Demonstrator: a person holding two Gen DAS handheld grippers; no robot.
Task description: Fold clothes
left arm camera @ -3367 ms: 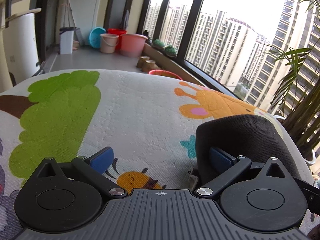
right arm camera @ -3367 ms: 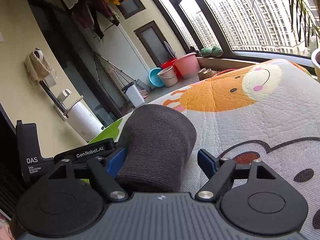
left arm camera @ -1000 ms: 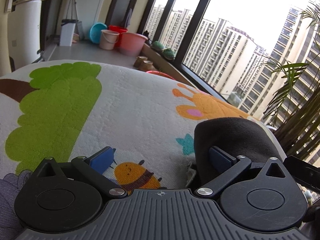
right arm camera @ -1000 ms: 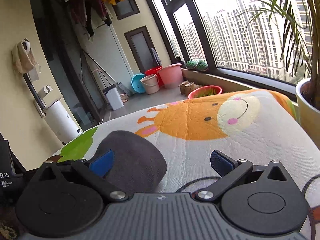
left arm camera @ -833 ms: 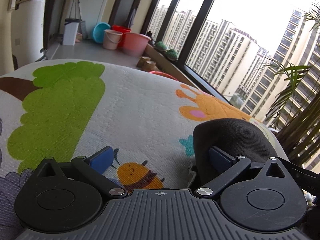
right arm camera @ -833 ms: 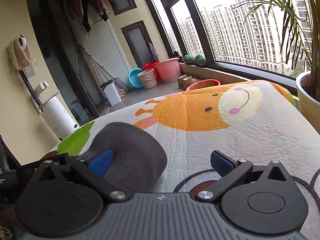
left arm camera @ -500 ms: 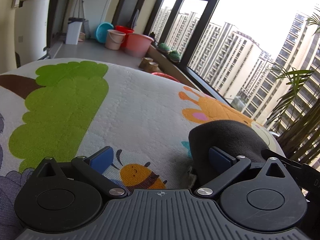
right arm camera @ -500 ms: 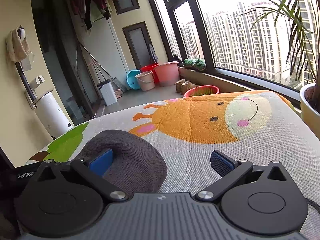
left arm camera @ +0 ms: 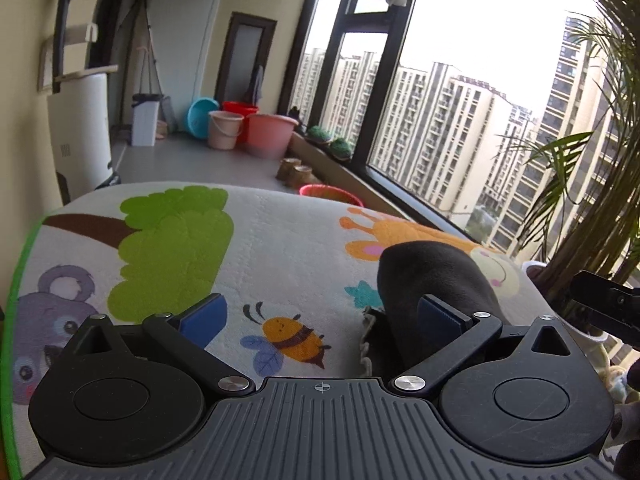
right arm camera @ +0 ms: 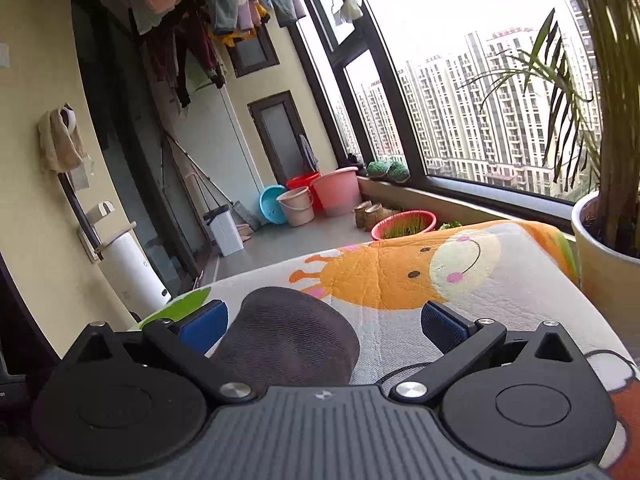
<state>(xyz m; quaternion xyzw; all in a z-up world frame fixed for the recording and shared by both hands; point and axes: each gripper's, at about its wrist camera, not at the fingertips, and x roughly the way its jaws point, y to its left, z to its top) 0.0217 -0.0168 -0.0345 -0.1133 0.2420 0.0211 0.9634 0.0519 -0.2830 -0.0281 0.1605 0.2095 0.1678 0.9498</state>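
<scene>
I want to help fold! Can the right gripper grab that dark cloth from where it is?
Probably yes. The right gripper is open, and the dark cloth lies between its fingers with nothing blocking it.

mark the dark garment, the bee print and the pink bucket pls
dark garment [right arm camera: 288,332]: right wrist view, top of the rounded fold.
bee print [left arm camera: 290,334]: left wrist view, its striped orange body on the mat.
pink bucket [left arm camera: 269,136]: left wrist view, front wall below the rim.

Both cameras sit low behind their own spread fingers, close over the mat [left arm camera: 280,240], facing the window [left arm camera: 460,120] and far buckets [left arm camera: 268,136]. Shared: dark garment [left arm camera: 432,272] [right arm camera: 288,336], giraffe print, buckets, towers outside.
</scene>
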